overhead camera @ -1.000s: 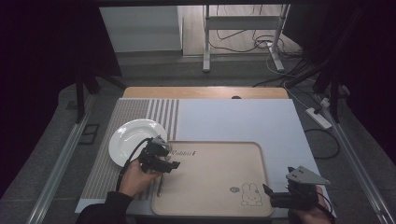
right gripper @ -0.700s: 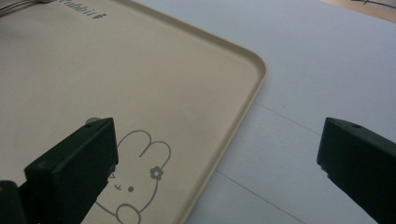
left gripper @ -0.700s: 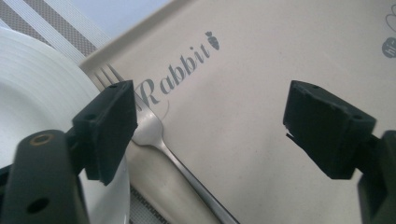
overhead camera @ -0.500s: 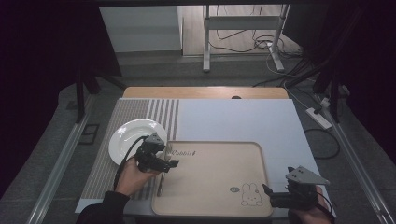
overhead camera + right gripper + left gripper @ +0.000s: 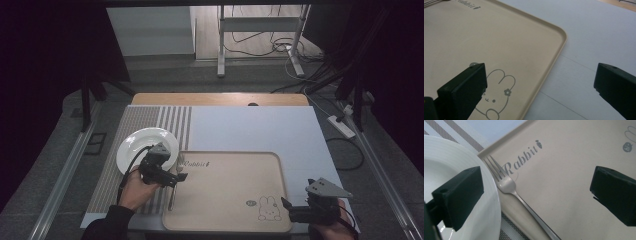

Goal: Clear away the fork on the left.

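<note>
The left gripper (image 5: 172, 176) is seen with its jaws spread wide, having just been opening, and nothing is held between them. Beneath the gap a fork (image 5: 506, 185) lies slantwise across the left rim of the beige tray (image 5: 280, 200), tines resting on the tray's far left corner beside the word "Rabbit", handle running back over the rim onto the striped placemat (image 5: 112, 170). A white plate (image 5: 135, 147) sits just beside the fork on the placemat's left side.

The step in hand is judged to be the release of the fork; it would be done well by lifting the gripper straight up, so that neither jaw clips the handle or the plate's edge.

Compared with a second ago, the jaws are set wider and the left hand is little shifted. The right gripper (image 5: 287, 210) is held unmoved near the tray's near right corner, jaws apart and empty.
</note>
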### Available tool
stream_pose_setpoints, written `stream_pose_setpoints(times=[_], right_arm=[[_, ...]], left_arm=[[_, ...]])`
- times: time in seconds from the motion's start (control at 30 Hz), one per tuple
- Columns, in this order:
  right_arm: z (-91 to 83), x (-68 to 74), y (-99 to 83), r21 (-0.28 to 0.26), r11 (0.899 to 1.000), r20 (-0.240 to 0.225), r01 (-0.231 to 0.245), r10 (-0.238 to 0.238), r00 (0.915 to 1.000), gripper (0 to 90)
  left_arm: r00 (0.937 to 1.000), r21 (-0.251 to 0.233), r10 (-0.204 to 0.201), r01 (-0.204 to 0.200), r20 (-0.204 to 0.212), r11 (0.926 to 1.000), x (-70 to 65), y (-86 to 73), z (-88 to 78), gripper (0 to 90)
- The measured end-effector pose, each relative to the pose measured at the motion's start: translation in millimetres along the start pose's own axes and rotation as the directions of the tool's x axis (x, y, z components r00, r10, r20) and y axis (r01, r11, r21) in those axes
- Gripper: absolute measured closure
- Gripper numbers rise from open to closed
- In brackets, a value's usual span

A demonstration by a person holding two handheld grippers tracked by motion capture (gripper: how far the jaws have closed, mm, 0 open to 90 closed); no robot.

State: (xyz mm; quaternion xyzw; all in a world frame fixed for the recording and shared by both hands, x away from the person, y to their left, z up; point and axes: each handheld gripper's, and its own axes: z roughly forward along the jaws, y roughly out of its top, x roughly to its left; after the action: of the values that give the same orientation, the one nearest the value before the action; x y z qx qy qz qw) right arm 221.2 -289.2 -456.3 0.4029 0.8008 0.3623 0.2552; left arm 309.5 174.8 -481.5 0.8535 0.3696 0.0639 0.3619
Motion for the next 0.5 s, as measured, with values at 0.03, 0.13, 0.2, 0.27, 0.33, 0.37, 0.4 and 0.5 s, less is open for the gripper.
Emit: stream_pose_setpoints(times=[0.03, 0.13, 0.2, 0.27, 0.33, 0.37, 0.4, 0.5], right_arm=[[0.0, 0.0, 0.0, 0.000, 1.000, 0.000, 0.000, 0.000, 1.0000, 0.0], [0.1, -0.1, 0.0, 0.001, 1.000, -0.001, 0.000, 0.000, 1.0000, 0.0], [0.2, -0.1, 0.0, 0.002, 1.000, 0.000, -0.001, 0.001, 1.0000, 0.0], [0.2, -0.1, 0.0, 0.001, 1.000, 0.000, 0.000, 0.000, 1.0000, 0.0], [0.2, 0.0, 0.1, 0.001, 1.000, 0.001, 0.000, 0.000, 1.0000, 0.0], [0.3, 0.0, 0.1, 0.003, 1.000, 0.001, 0.001, -0.001, 1.0000, 0.0], [0.4, 0.0, 0.1, 0.003, 1.000, 0.001, 0.001, -0.001, 1.0000, 0.0], [0.6, 0.3, 0.2, 0.006, 1.000, 0.001, 0.002, -0.002, 1.0000, 0.0]], left_arm=[[1.0000, -0.003, -0.001, 0.001, 0.000, 1.0000, 0.8, -0.5, -0.8, 0.0], [1.0000, -0.015, -0.006, 0.006, 0.007, 0.9999, 2.4, -1.8, -3.1, 0.0], [1.0000, -0.016, -0.002, 0.002, -0.008, 0.9999, 3.0, -2.8, -4.3, 0.0], [0.9998, -0.011, -0.009, 0.009, -0.019, 0.9999, 3.3, -4.1, -4.6, 0.0], [0.9995, -0.005, -0.013, 0.013, -0.029, 0.9999, 4.5, -6.0, -6.0, 0.0], [0.9994, -0.009, -0.018, 0.018, -0.031, 0.9998, 4.6, -6.7, -6.3, 0.0], [0.9993, -0.013, -0.021, 0.021, -0.032, 0.9997, 5.2, -7.7, -7.5, 0.0], [0.9990, -0.037, -0.033, 0.032, -0.029, 0.9988, 6.6, -11.2, -11.7, 0.0]])
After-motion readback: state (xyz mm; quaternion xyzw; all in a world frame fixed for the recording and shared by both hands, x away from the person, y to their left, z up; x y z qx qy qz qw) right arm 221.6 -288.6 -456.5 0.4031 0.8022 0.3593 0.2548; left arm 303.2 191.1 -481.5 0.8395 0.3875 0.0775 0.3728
